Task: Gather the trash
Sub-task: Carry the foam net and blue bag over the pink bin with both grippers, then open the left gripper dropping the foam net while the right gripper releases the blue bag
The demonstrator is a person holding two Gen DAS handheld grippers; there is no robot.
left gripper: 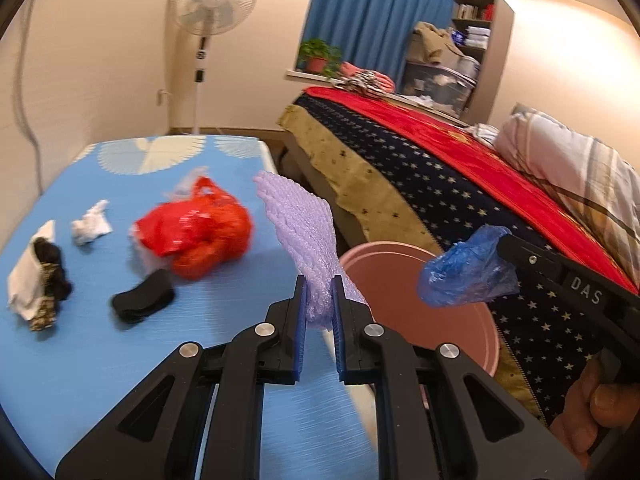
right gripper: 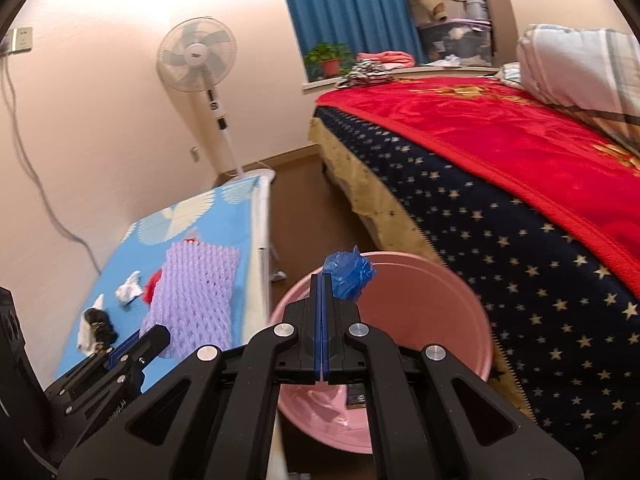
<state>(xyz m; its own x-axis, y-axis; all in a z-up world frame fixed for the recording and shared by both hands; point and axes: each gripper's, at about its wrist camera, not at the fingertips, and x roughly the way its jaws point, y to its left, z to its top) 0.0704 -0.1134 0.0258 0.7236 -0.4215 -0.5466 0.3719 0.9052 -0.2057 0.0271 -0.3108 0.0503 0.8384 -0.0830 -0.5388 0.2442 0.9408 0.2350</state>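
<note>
My left gripper [left gripper: 320, 284] is shut on a purple foam net sleeve [left gripper: 304, 224], which sticks up over the right edge of the blue table [left gripper: 100, 352]. In the right wrist view the same foam net [right gripper: 196, 300] hangs from the left gripper [right gripper: 158, 340]. My right gripper [right gripper: 322, 278] is shut on a crumpled blue plastic bag [right gripper: 348, 274] above the pink bin [right gripper: 460, 312]. From the left wrist view, the blue bag [left gripper: 466, 270] hangs over the pink bin [left gripper: 460, 340]. A red plastic bag [left gripper: 200, 232], a crumpled white tissue [left gripper: 90, 224], a black item [left gripper: 142, 300] and a white-and-dark bundle [left gripper: 40, 276] lie on the table.
A bed with a red blanket and starred navy cover [right gripper: 500, 184] stands right of the bin. A standing fan [left gripper: 212, 4] is at the back wall by the table's far end. Brown floor [right gripper: 296, 208] runs between table and bed. A hand [left gripper: 600, 400] grips the right gripper's handle.
</note>
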